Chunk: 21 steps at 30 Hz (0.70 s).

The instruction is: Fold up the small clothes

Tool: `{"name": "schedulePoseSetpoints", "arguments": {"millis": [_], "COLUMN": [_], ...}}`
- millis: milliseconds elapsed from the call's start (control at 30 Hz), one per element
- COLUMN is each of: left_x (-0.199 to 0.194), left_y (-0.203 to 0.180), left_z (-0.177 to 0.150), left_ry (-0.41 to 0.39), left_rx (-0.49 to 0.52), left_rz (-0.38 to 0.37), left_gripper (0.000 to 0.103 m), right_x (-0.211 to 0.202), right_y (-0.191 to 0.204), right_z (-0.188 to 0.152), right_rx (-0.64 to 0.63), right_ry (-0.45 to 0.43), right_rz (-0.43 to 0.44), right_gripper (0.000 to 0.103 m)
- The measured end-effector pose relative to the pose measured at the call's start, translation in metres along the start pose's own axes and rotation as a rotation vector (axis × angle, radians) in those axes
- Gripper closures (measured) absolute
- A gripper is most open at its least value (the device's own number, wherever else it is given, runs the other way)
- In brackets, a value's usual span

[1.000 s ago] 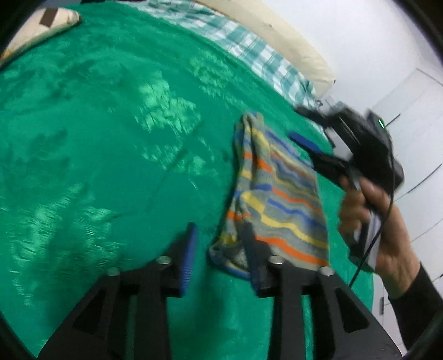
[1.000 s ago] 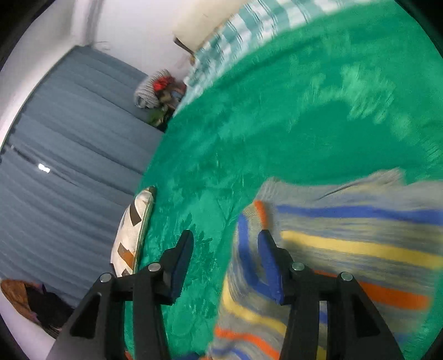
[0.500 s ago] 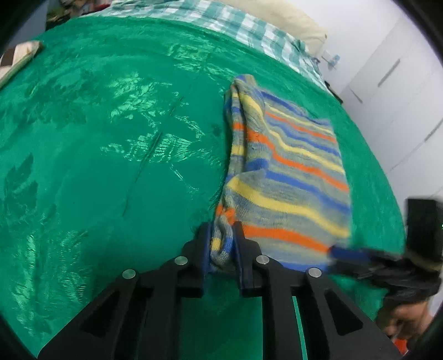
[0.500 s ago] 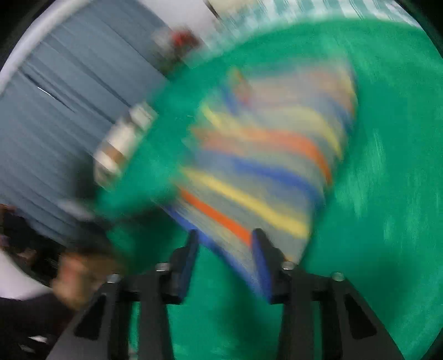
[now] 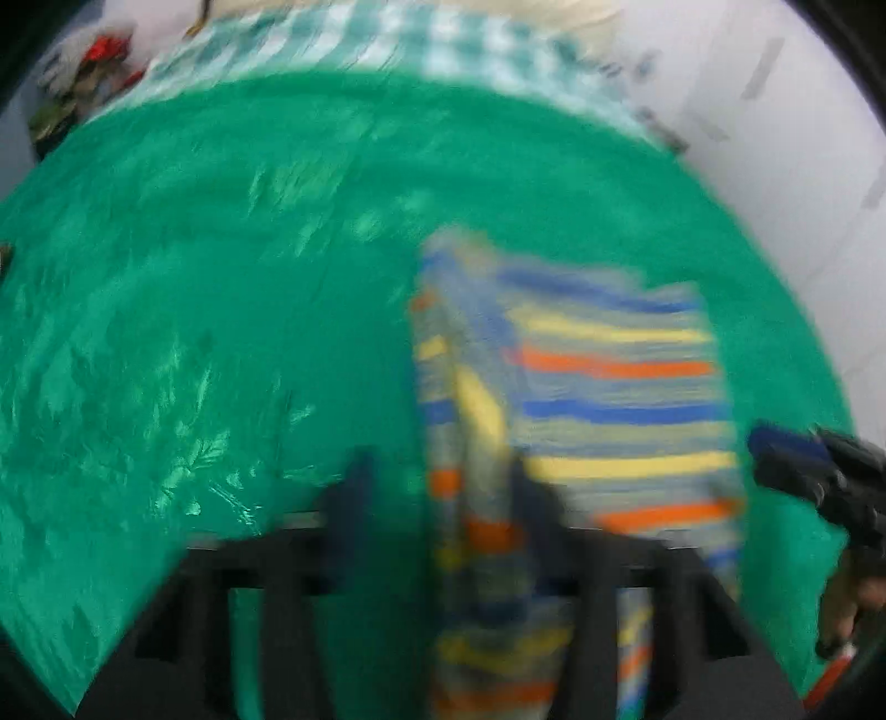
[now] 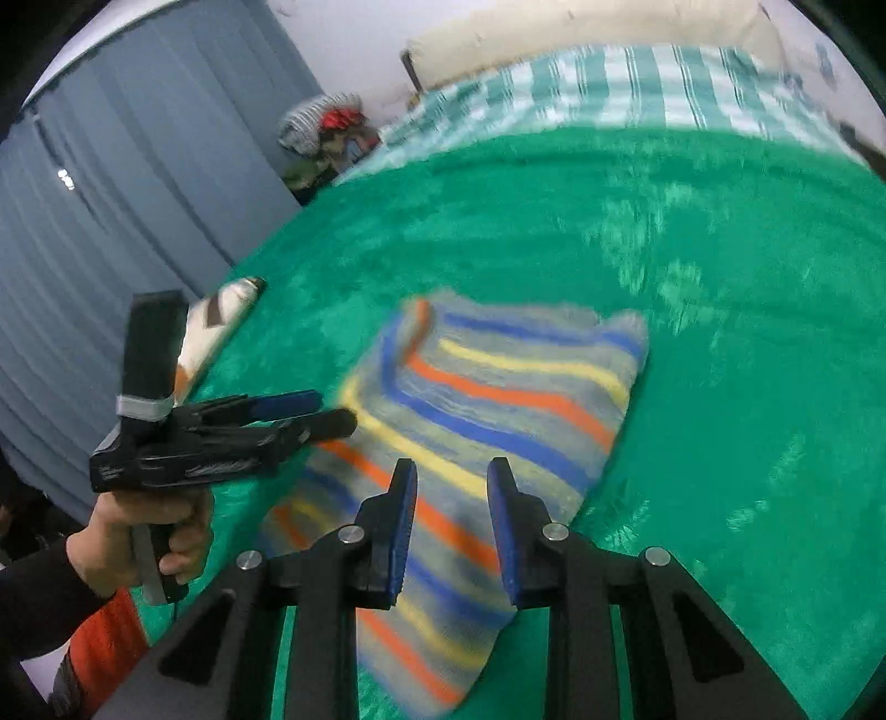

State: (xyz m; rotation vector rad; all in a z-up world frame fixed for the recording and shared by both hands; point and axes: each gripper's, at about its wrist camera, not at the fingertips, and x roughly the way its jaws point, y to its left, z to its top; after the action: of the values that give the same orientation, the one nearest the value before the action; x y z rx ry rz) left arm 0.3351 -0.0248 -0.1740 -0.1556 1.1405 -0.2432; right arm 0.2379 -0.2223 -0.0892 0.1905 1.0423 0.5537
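A small knit garment (image 6: 487,399) with blue, yellow and orange stripes on grey lies on the green blanket (image 6: 720,277). In the blurred left wrist view the garment (image 5: 609,387) lies ahead, its left edge running between my fingers. My left gripper (image 5: 437,493) is open; it also shows in the right wrist view (image 6: 310,412) at the garment's left edge. My right gripper (image 6: 451,526) is open above the garment's near part, holding nothing; its tip shows at the right of the left wrist view (image 5: 792,459).
A checked sheet (image 6: 637,83) and a cream pillow (image 6: 581,27) lie at the bed's head. A patterned cushion (image 6: 216,327) sits at the bed's left edge by grey curtains (image 6: 111,194). A heap of clothes (image 6: 326,138) is in the corner.
My left gripper was shut on the garment's near edge and has opened. My right gripper has swung round to the garment's near side. The garment now lies shorter.
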Motion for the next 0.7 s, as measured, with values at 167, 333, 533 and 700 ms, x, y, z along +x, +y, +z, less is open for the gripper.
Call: {"name": "schedulePoseSetpoints", "arguments": {"millis": [167,333,533,700], "left_x": [-0.012,-0.029,0.029,-0.033], "left_y": [0.016,0.023,0.024,0.037], "left_z": [0.001,0.027,0.041,0.020], "left_ry": [-0.024,-0.111,0.004,-0.072], "left_rx": [-0.025,-0.065,-0.019,-0.033], "left_rz": [-0.037,-0.112,0.011,-0.088], "left_gripper": [0.066,0.026,0.033,0.031], "right_x": [0.032,-0.001,0.068,0.019], "right_y": [-0.013,-0.022,-0.058,-0.027], "right_z": [-0.020,0.021,0.031,0.020], "right_rx": [-0.006,-0.014,0.108,0.061], "right_ry": [0.096,-0.024,0.143,0.002], "right_rz": [-0.011,-0.060,-0.098,-0.114], "right_gripper": [0.075,0.075,0.073,0.073]}}
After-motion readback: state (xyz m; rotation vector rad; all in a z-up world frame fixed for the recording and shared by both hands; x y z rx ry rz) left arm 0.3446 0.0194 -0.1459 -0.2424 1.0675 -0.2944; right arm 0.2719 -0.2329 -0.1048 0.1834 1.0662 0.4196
